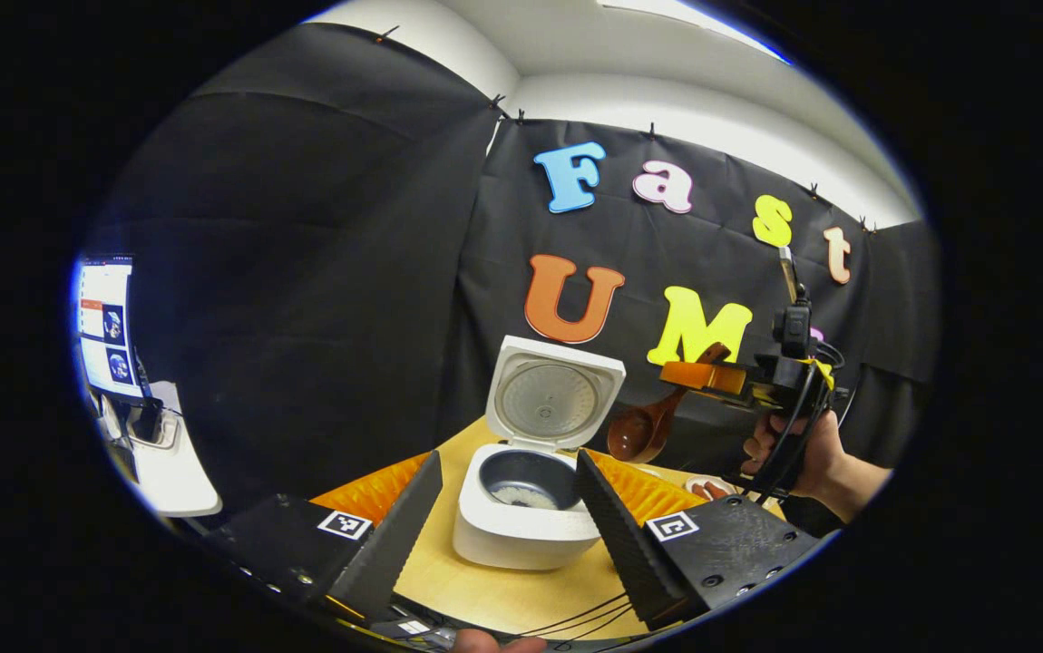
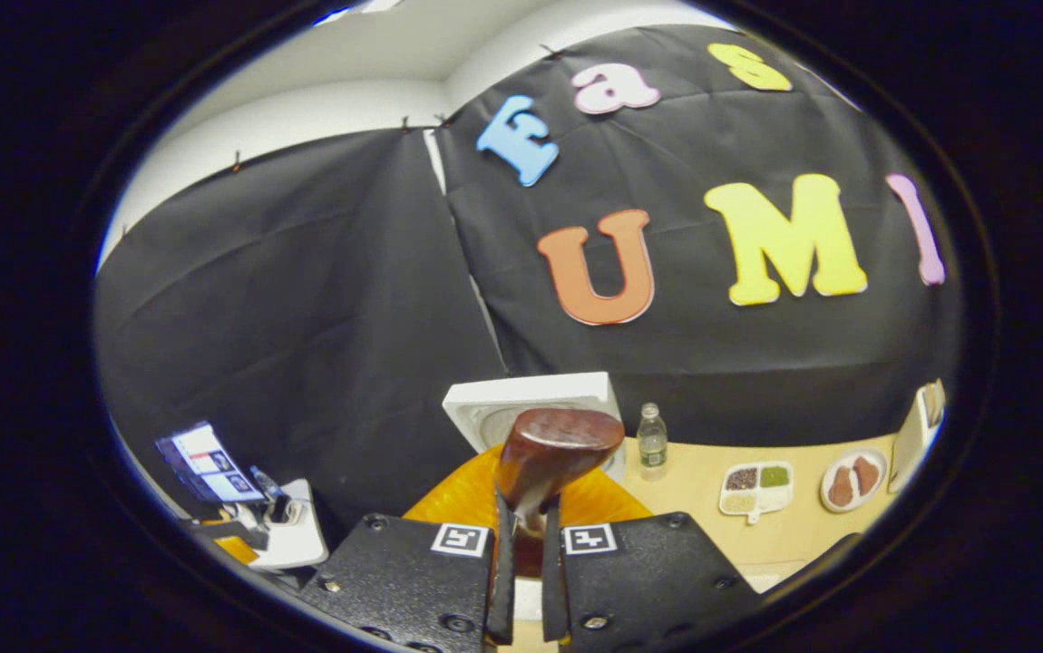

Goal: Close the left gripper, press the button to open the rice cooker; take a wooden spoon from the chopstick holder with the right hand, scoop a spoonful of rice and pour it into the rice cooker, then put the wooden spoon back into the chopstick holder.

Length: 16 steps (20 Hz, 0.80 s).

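Note:
The white rice cooker (image 1: 521, 535) stands on the wooden table with its lid (image 1: 554, 399) raised, and white rice lies in its dark inner pot (image 1: 526, 485). My left gripper (image 1: 511, 531) is open, its fingers spread wide in front of the cooker and touching nothing. To the right and above the cooker, a hand holds my right gripper (image 1: 712, 374), which is shut on the handle of a brown wooden spoon (image 1: 641, 433). The spoon's bowl hangs tilted just right of the lid. In the right gripper view, my right gripper (image 2: 526, 553) clamps the wooden spoon (image 2: 558, 449), with the lid (image 2: 521, 404) behind it.
A small bottle (image 2: 652, 438), a divided dish of grains (image 2: 755, 488) and a plate (image 2: 852, 481) sit on the table (image 2: 794, 535) to the right of the cooker. A monitor (image 1: 104, 326) and a white stand (image 1: 172, 467) are off to the left.

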### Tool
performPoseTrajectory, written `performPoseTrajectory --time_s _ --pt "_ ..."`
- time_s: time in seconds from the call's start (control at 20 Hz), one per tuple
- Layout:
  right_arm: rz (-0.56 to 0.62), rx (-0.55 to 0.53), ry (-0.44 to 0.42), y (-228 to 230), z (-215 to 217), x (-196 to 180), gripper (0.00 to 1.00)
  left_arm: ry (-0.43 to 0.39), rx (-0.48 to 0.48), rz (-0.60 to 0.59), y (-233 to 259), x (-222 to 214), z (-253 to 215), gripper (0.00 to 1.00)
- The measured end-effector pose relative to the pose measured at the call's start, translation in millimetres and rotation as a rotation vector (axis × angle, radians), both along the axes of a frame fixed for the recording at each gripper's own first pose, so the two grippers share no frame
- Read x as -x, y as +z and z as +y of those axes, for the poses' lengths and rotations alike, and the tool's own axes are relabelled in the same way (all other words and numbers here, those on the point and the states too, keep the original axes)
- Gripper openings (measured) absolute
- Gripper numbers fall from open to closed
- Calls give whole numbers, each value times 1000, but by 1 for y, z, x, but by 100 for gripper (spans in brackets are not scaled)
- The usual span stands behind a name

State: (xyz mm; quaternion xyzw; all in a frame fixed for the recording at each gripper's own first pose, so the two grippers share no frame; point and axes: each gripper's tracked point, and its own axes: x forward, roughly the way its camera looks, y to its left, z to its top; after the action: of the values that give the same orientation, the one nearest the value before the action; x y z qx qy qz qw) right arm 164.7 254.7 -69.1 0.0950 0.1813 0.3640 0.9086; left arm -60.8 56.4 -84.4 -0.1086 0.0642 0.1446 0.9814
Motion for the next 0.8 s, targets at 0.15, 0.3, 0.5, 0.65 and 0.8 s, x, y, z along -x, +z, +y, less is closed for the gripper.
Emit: performPoseTrajectory --time_s 0.15,0.3,0.5,0.65,0.8 --pt "44 -55 -97 4 -58 -8 17 -32 6 -4 -1 -11 -12 94" --pt "63 -82 -189 13 -116 -12 17 -52 -12 11 -8 -15 -22 94" --pt "61 -43 -329 1 -213 -9 17 -85 -29 26 -14 -13 -36 95" --pt "82 2 -449 -18 -292 -9 17 -122 -32 39 -18 -20 -53 94" --pt "96 47 -571 -39 -362 -15 17 -136 -37 45 -21 -29 -68 94"
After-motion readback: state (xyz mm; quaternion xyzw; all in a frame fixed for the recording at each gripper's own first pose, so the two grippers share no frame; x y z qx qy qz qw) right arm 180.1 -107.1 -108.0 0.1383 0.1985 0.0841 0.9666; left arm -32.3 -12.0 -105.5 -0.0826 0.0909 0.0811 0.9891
